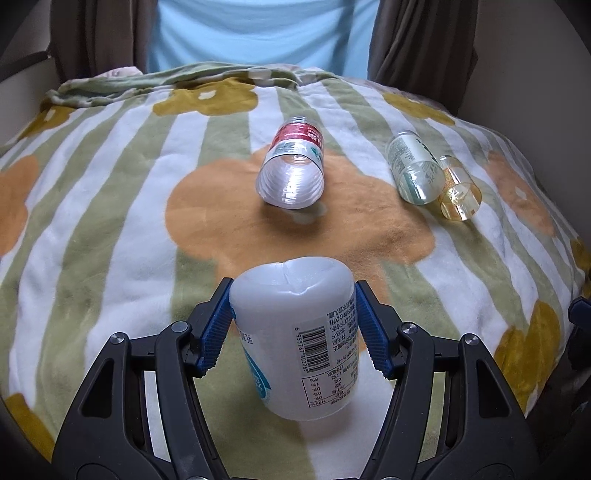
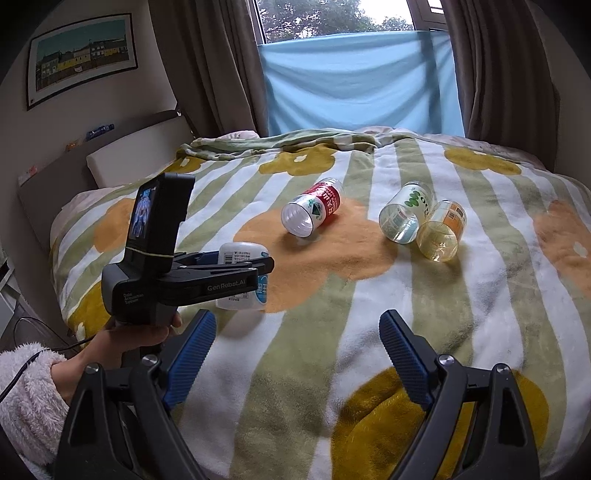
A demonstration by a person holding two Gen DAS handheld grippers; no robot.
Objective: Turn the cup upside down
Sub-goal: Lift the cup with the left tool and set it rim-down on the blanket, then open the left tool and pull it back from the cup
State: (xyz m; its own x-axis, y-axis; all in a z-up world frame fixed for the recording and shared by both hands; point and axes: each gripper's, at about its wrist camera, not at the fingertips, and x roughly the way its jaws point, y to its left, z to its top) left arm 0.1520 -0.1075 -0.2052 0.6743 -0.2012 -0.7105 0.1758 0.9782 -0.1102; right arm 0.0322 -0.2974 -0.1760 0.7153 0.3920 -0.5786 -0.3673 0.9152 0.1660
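Four cups [image 1: 295, 339]: one gripped, three lying loose.

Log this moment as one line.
left gripper: shut on white cup, closed end up | right gripper: open, empty | three cups lying on blanket

The lower rim of the white cup [image 1: 295, 343] is hidden in the right wrist view, where the left gripper [image 2: 258, 271] crosses in front of it, and its small print is too fine to read. Only a sliver of dark blue at the left wrist view's right edge shows the right gripper [image 2: 297, 347], whose handles run off the bottom edge. The window [image 2: 332, 16] is cut by the top edge. Small objects on the headboard ledge [image 2: 92, 138] are too small to identify. The green-label cup [image 1: 413, 171] partly covers the yellow cup [image 1: 460, 194].
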